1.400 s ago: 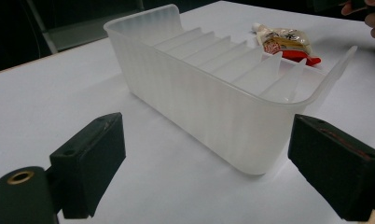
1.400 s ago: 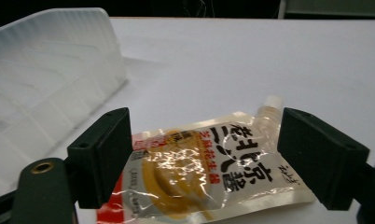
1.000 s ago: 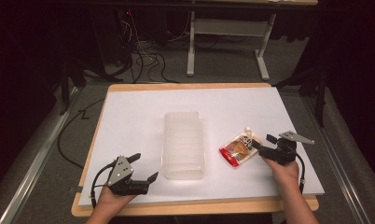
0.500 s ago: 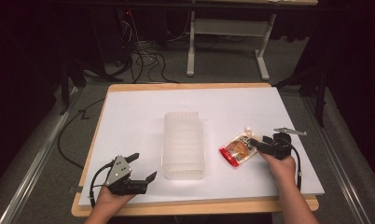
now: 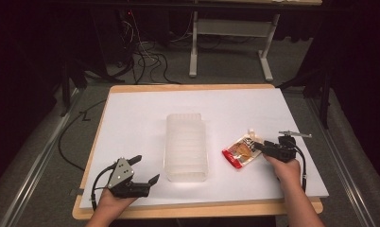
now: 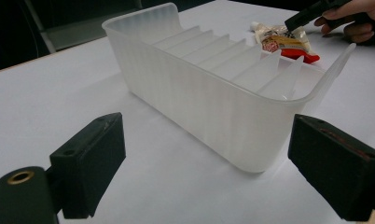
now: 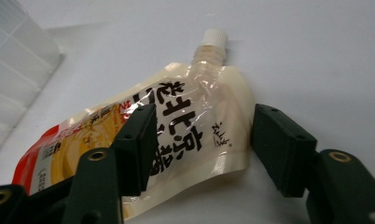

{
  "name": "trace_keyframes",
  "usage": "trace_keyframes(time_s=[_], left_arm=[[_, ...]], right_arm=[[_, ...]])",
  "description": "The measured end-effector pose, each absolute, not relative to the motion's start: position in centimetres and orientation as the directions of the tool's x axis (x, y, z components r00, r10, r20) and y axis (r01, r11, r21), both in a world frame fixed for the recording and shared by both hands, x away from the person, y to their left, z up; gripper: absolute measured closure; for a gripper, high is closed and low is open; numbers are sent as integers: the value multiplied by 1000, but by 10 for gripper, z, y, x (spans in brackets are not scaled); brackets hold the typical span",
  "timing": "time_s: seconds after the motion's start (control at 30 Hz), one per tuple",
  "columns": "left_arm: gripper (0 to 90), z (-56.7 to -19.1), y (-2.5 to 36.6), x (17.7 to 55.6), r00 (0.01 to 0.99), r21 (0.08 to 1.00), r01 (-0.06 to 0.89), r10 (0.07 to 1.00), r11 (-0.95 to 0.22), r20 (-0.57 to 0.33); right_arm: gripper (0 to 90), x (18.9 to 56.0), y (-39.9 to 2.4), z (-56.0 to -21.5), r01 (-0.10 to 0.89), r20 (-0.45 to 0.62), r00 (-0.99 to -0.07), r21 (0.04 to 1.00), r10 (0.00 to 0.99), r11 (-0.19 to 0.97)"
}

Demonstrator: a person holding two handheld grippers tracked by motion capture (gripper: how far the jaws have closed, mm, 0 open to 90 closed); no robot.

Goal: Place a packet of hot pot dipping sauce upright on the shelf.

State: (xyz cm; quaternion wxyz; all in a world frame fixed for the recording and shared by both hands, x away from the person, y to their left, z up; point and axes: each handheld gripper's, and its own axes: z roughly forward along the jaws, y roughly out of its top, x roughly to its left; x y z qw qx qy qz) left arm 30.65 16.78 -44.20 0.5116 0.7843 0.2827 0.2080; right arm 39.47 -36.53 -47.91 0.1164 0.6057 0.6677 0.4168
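The right gripper (image 7: pixel 199 144) is straddling the upper half of the spouted pouch (image 7: pixel 143 154), its jaws standing open on either side of the film and not yet pinching it; the step in hand looks like the grasp of that pouch, probably so it can go into the bin. The pouch is lying flat on the white table (image 5: pixel 131 123), just right of the translucent bin (image 5: pixel 185 146), its white cap (image 7: pixel 212 36) pointing away from the person. The next move is calling for a squeeze across the pouch body, then a lift high enough to clear the bin's near wall. The film is looking slick and soft, so it may be sliding or folding as the jaws meet.

On the bin's other side, nearer the person, the left gripper (image 5: pixel 143 171) is resting wide open and empty, aimed at the bin's short end. Inside the bin, thin dividers (image 6: pixel 232 56) are splitting it into narrow slots, which could be snagging a floppy pouch. Beyond the table, cables (image 5: pixel 145 56) and a desk frame (image 5: pixel 230 42) are sitting on the floor, well clear of the work
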Motion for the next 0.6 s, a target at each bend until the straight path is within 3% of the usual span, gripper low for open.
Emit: trace_keyframes(time_s=[0.03,0.07,0.17,0.2,0.27,0.37,0.6], left_arm=[[117,-442,168,307,754,920,231,656,-317,37],[117,-442,168,306,754,920,230,656,-316,37],[117,-442,168,306,753,920,228,656,-318,40],[117,-441,169,306,752,921,228,658,-316,40],[117,-442,169,306,752,922,229,658,-313,37],[117,-442,168,307,753,922,227,657,-314,39],[117,-442,168,307,752,922,228,659,-312,38]], right_arm=[[430,395,-365,-479,712,349,-239,698,906,-81],[513,394,-363,-479,714,345,-248,697,905,-70],[577,394,-362,-479,721,353,-255,690,900,-66],[667,393,-362,-479,718,345,-260,693,902,-58],[687,393,-362,-480,717,350,-263,695,899,-61],[816,391,-363,-478,708,370,-278,702,887,-71],[888,384,-356,-470,655,331,-340,755,880,-31]])
